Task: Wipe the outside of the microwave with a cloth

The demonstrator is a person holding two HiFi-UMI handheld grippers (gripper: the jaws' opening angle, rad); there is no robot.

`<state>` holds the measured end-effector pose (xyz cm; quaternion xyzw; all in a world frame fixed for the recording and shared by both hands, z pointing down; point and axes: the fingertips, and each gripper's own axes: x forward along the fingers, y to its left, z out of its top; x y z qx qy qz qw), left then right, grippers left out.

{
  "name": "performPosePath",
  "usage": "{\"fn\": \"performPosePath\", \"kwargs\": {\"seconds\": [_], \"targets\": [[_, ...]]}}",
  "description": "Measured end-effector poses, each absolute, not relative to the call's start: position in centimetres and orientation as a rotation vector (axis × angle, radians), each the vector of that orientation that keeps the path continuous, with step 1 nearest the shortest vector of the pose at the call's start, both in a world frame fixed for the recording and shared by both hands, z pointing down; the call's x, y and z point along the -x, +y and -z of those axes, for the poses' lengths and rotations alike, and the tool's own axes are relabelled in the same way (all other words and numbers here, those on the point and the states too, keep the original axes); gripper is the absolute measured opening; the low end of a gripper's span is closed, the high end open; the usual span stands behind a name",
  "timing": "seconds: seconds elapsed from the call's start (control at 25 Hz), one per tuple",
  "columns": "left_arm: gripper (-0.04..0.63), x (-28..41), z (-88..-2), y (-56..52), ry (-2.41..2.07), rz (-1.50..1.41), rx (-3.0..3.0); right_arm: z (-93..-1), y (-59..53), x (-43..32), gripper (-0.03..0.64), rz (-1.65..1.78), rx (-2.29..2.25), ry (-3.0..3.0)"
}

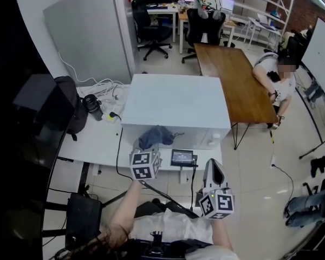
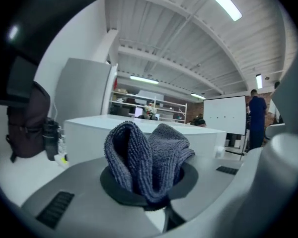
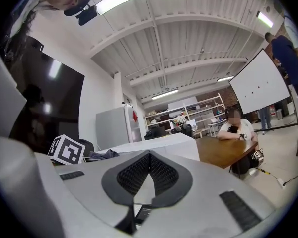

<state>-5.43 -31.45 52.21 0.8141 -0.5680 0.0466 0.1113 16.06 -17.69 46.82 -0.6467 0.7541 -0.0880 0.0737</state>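
Note:
The white microwave stands on a white table. A grey-blue cloth is bunched against the microwave's front, low on the left. My left gripper is shut on it from below. In the left gripper view the cloth bulges up between the jaws, with the microwave just behind it. My right gripper hangs off the table's front edge, right of the left one and pointing up. It is shut and holds nothing. In its view the microwave and the cloth lie ahead.
Left of the microwave are a dark backpack, a black bottle and tangled cables. A small screen device sits at the table's front edge. A person sits at a wooden table to the right. A grey cabinet stands behind.

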Motion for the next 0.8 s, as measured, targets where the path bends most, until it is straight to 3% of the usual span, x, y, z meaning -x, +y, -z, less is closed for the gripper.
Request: {"fn": "performPosePath", "kwargs": {"seconds": [0.28, 0.4, 0.56, 0.8], "targets": [[0.046, 18.2, -54.9, -32.1, -1.954, -0.208, -2.127, -46.9, -18.9, -13.6, 0.017, 0.277, 1.856, 2.336], [0.046, 19.4, -55.9, -32.0, -1.932, -0.197, -2.087, -46.7, -19.3, -13.6, 0.017, 0.272, 1.849, 2.334], [0.046, 13.4, -54.2, -30.9, -1.737, -0.130, -2.258, -47.1, -19.4, -14.5, 0.017, 0.277, 1.876, 2.319], [0.046, -5.0, -52.6, -28.2, -1.210, -0.118, -2.648, -47.9, -18.9, -17.7, 0.017, 0.297, 1.994, 2.235]]}}
